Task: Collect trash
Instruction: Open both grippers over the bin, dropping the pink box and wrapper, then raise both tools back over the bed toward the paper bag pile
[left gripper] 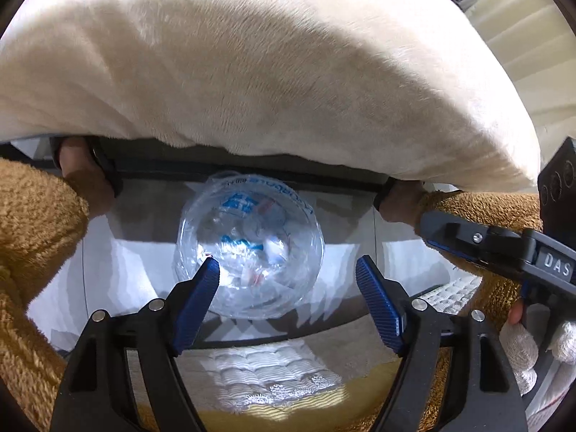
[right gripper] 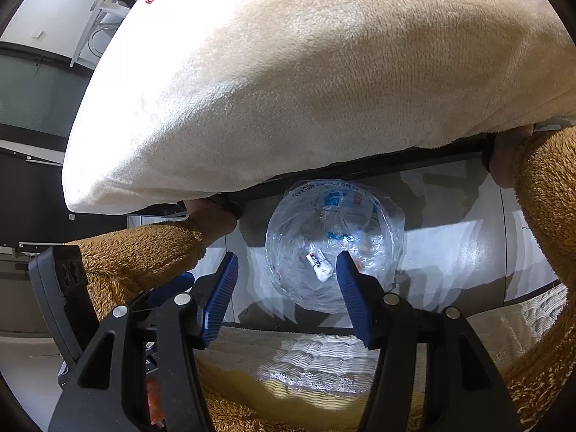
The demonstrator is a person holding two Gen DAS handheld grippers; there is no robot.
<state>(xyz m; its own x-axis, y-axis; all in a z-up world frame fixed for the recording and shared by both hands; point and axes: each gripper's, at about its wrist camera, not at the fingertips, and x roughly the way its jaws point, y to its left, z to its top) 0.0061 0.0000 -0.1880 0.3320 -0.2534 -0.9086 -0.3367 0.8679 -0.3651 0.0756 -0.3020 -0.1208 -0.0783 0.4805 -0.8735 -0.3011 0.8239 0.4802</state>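
Observation:
A round bin lined with a clear plastic bag [left gripper: 248, 244] stands on the floor below both grippers; it also shows in the right wrist view [right gripper: 334, 241]. Small bits of trash lie in it, among them a white wrapper [right gripper: 319, 264]. My left gripper [left gripper: 288, 270] is open and empty above the bin. My right gripper [right gripper: 288, 266] is open and empty above the bin too. The right gripper's body [left gripper: 504, 248] shows at the right edge of the left wrist view.
A large cream plush cushion [left gripper: 252, 72] fills the upper half of both views and hangs over a dark ledge. A brown plush toy's arms [left gripper: 36, 216] flank the bin. A white quilted mattress [left gripper: 266, 374] lies just below the grippers. The pale floor [right gripper: 468, 237] has sun patches.

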